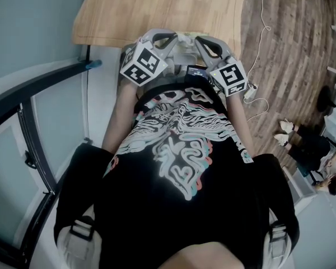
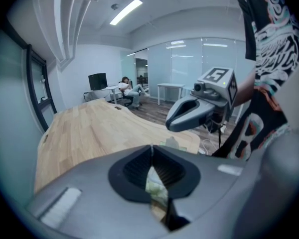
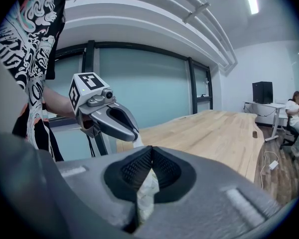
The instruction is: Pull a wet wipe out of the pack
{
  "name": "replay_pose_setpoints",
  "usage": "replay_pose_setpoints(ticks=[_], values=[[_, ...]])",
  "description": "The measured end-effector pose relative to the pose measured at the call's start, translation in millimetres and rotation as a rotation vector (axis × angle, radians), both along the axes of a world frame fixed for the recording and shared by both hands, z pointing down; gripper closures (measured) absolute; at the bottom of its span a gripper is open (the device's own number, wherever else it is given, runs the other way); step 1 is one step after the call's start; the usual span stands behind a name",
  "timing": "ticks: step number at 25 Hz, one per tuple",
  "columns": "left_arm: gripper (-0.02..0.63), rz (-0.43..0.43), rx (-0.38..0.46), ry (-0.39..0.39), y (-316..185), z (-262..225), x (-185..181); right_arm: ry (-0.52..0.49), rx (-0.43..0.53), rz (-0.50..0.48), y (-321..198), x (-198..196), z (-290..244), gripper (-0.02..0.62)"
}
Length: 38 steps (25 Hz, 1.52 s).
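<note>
The person stands tight against the near edge of a pale wooden table point(image 2: 89, 128) with a smooth top, straight grain and rounded corners. Both grippers are held close in front of a black T-shirt point(image 1: 185, 150) printed with swirling white, teal and red lines.

The left gripper point(image 2: 152, 147) is a moulded grey shell with black ribbed pads. Its jaws are together, and soft greenish-white material sits pinched in the slot under the tips. The right gripper point(image 3: 150, 148) has the same shape and its jaws are clamped on a crumpled white wet wipe point(image 3: 147, 195), which hangs limp and creased below the pads. From the right gripper view a white scrap also shows at the left gripper's tip. I cannot tell whether it is the same sheet.

Just beyond the left jaws, on the table's near edge, lies a small pale-green pack point(image 2: 172, 143), too blurred to read.

Each gripper carries a white cube point(image 1: 141, 64) with black square markers. To the right, a white power strip point(image 1: 250, 92) lies on the wood-plank floor point(image 1: 291, 38).
</note>
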State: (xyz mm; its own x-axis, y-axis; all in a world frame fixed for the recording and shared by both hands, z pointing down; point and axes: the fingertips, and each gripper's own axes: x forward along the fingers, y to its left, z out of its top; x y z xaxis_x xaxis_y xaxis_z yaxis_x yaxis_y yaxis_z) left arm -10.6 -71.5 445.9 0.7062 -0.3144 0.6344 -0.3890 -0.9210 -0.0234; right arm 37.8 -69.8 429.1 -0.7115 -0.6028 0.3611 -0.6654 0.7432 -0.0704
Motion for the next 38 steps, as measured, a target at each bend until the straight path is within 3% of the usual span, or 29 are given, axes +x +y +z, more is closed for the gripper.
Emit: replay_pose_setpoints(ticks=[28, 38], values=[[0.611, -0.179, -0.008, -0.049, 1.8, 9.5, -59.5, -0.020, -0.019, -0.105, 5.6, -29.2, 4.5, 0.595], [0.611, -0.181, -0.023, -0.116, 0.8, 22.2, -76.9, -0.025, -0.036, -0.107, 3.4, -22.9, 11.3, 0.595]])
